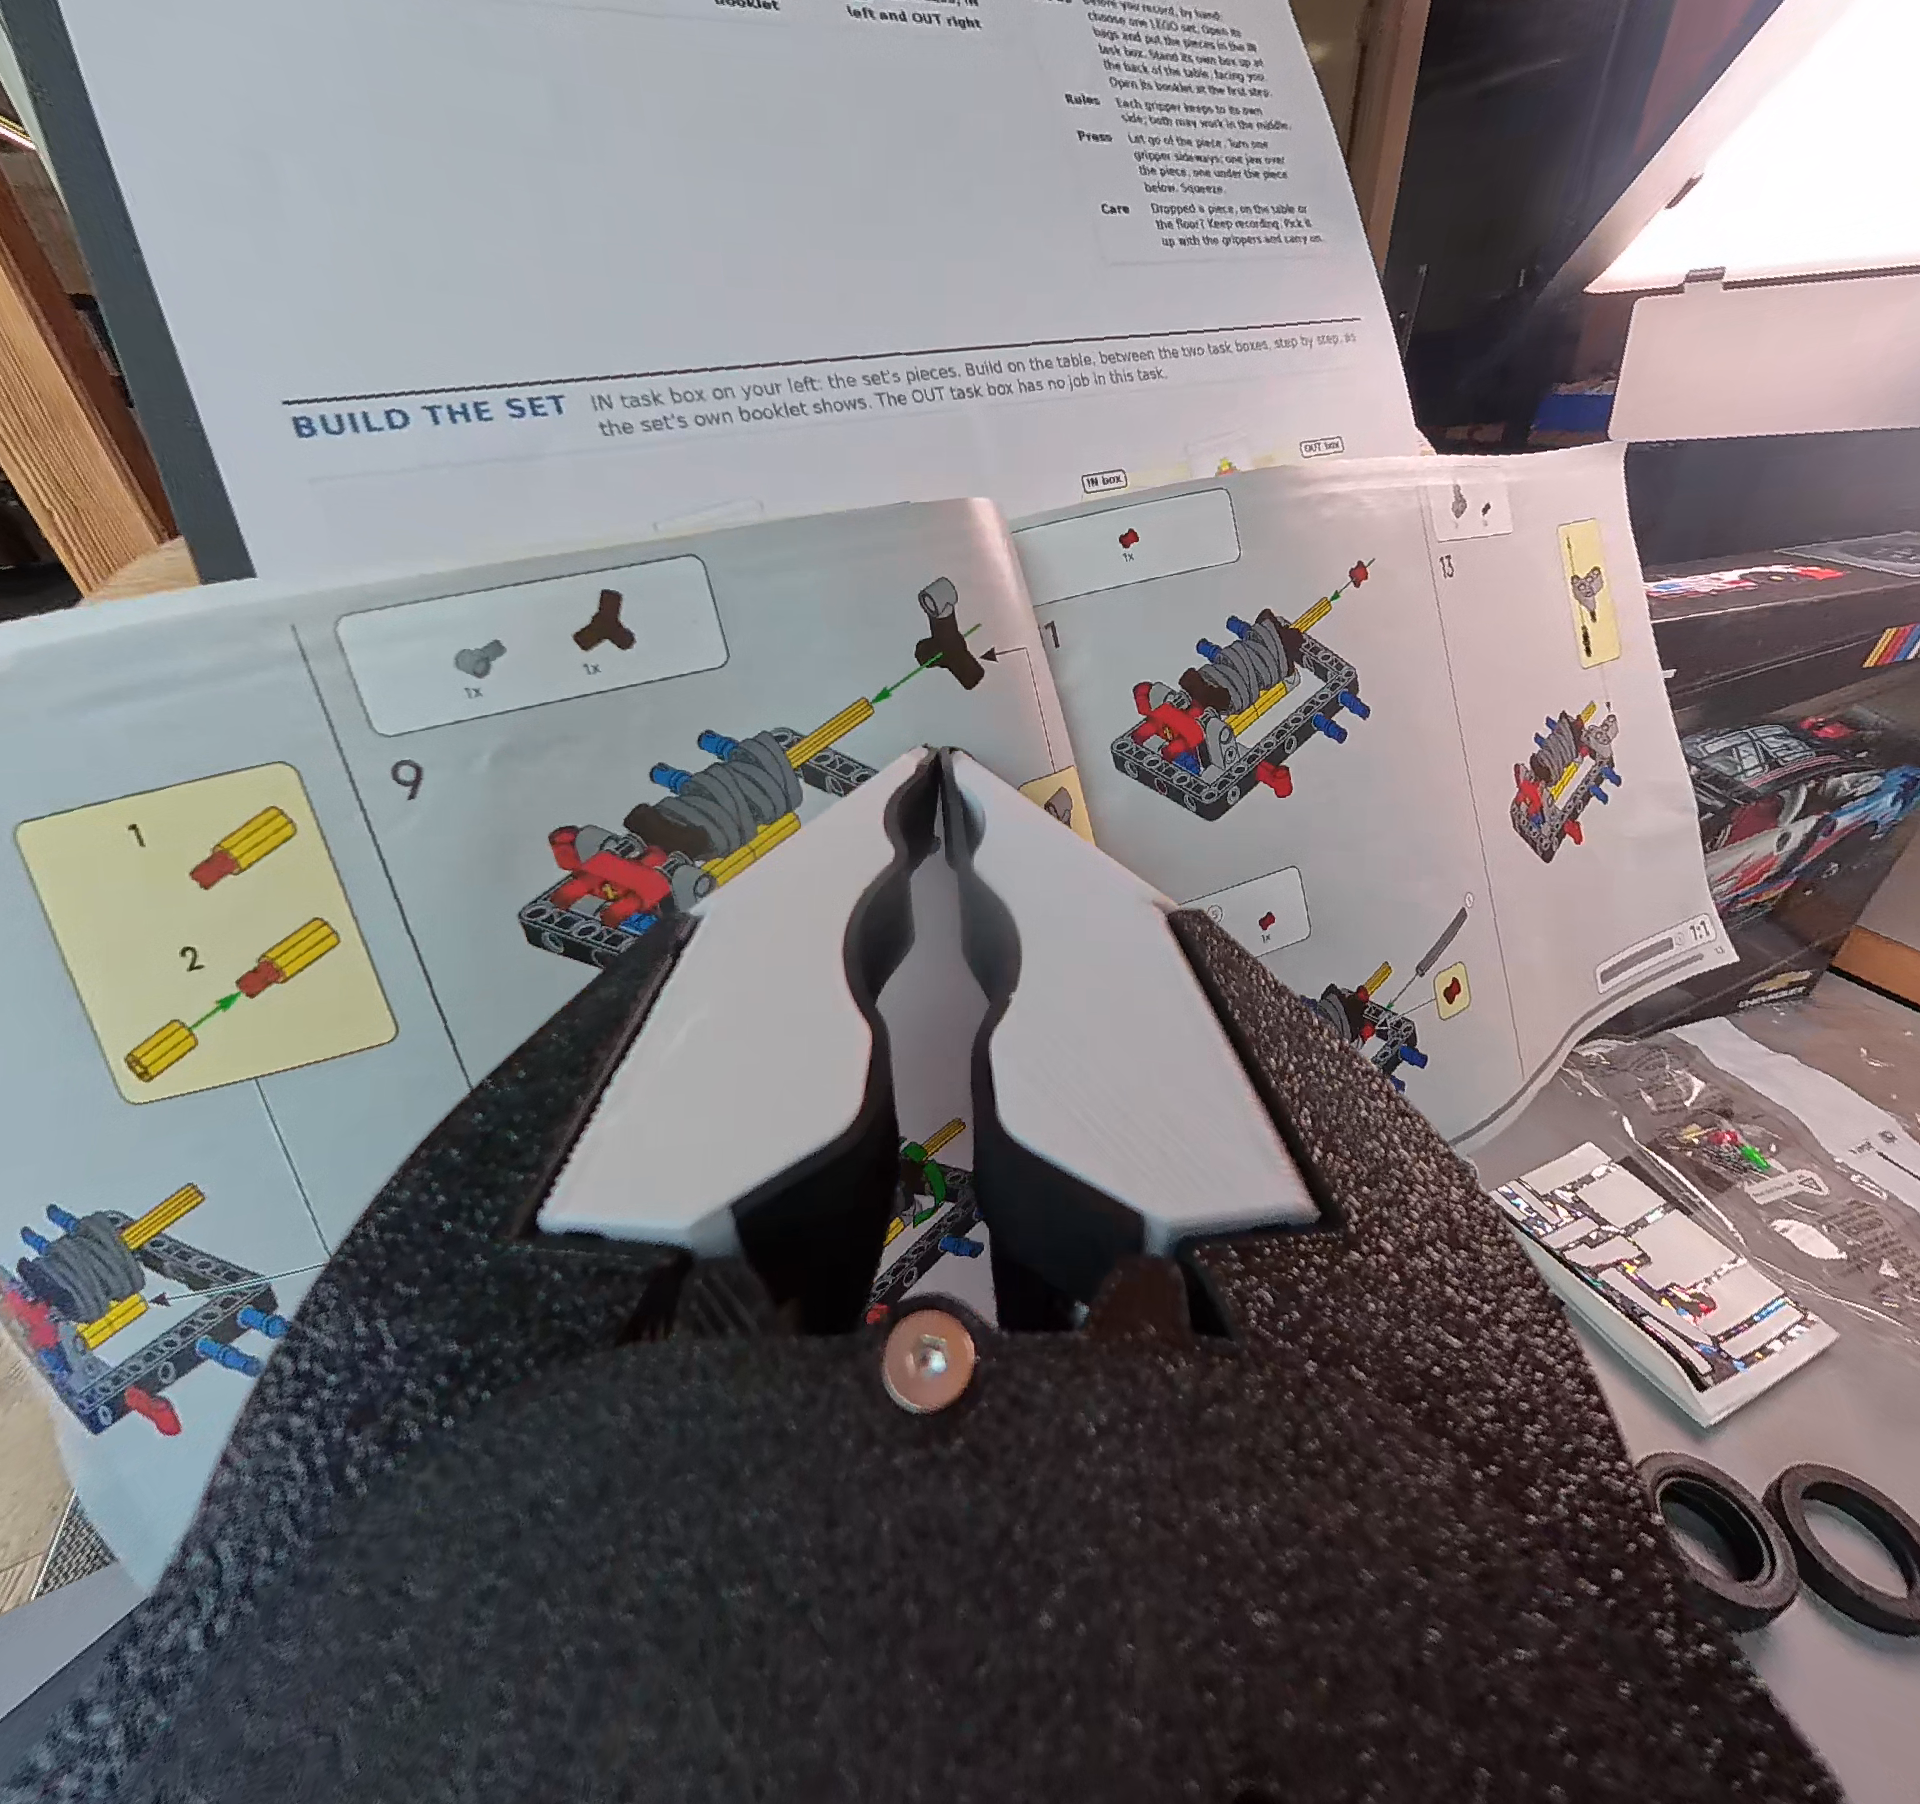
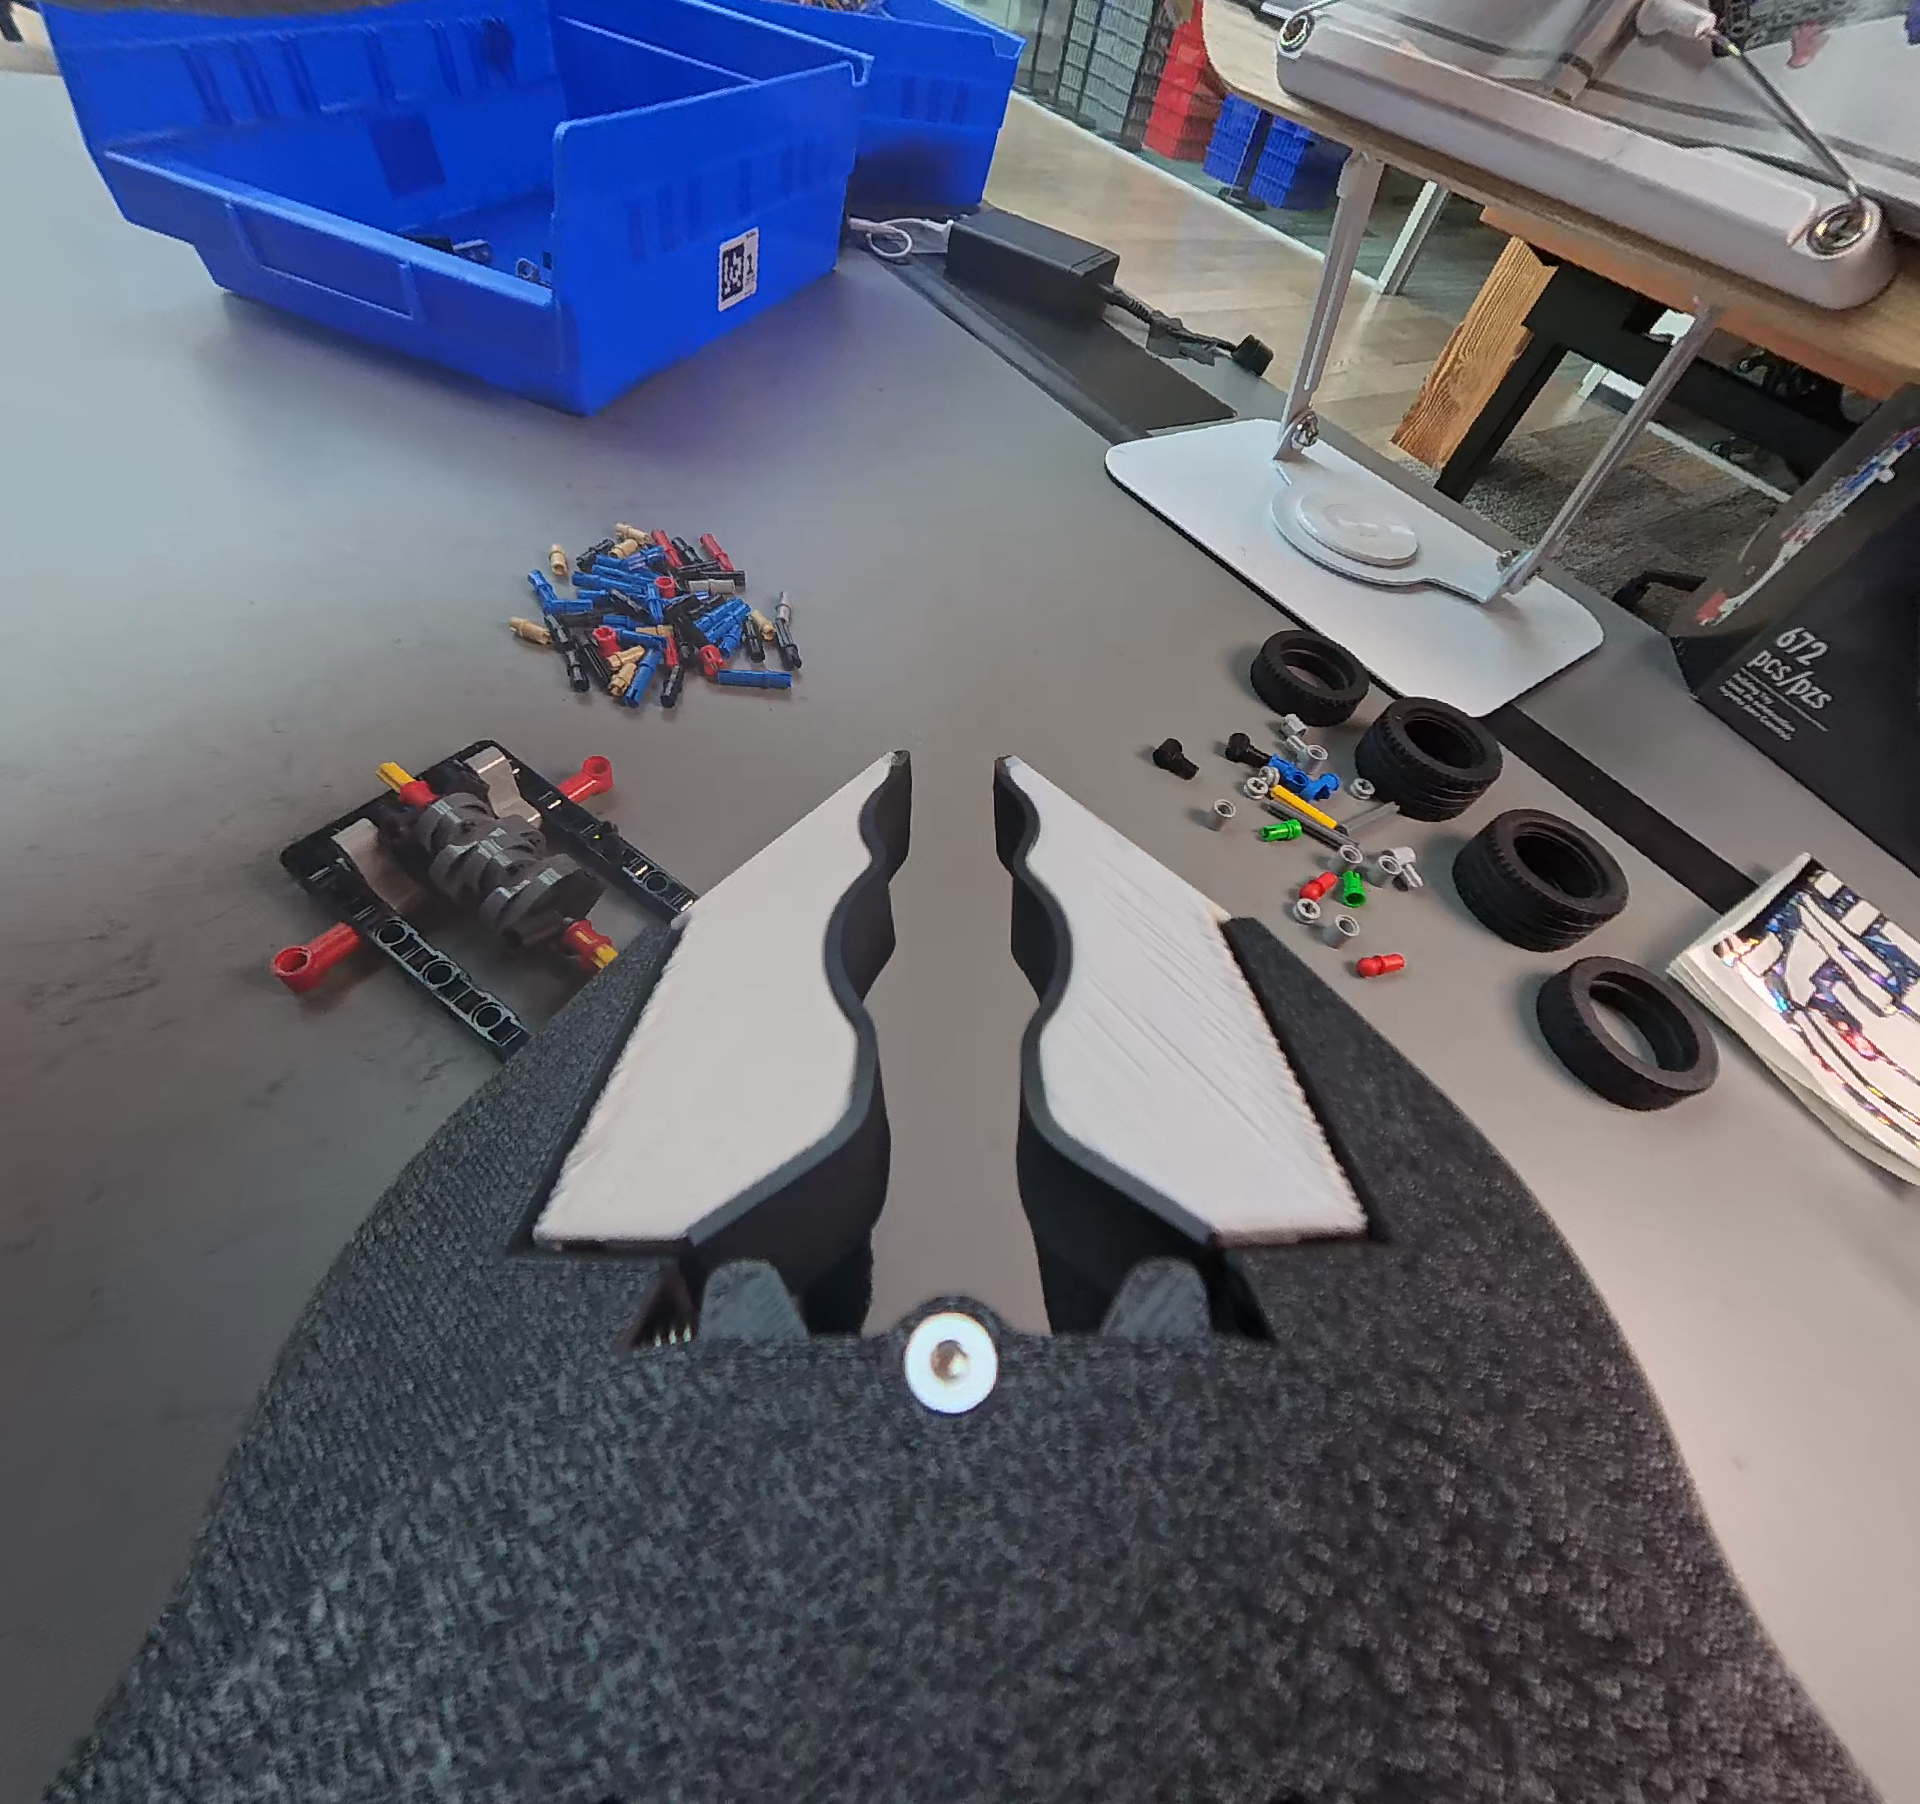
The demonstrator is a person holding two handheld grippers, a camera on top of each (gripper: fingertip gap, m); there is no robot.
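1. Right now left gripper has its tips pressed together, nothing visible between them, held up in front of open instruction booklet; printed sheet stands behind at 12 o'clock.
2. Two black rings on the table at 4 o'clock.
3. Right gripper is parted a little, empty, over the grey table.
4. Black frame assembly at 9 o'clock, near the left finger.
5. Pile of small pins at 11 o'clock; blue bin beyond.
6. Loose small parts and black tyres at 2–3 o'clock; sticker sheet farther right.
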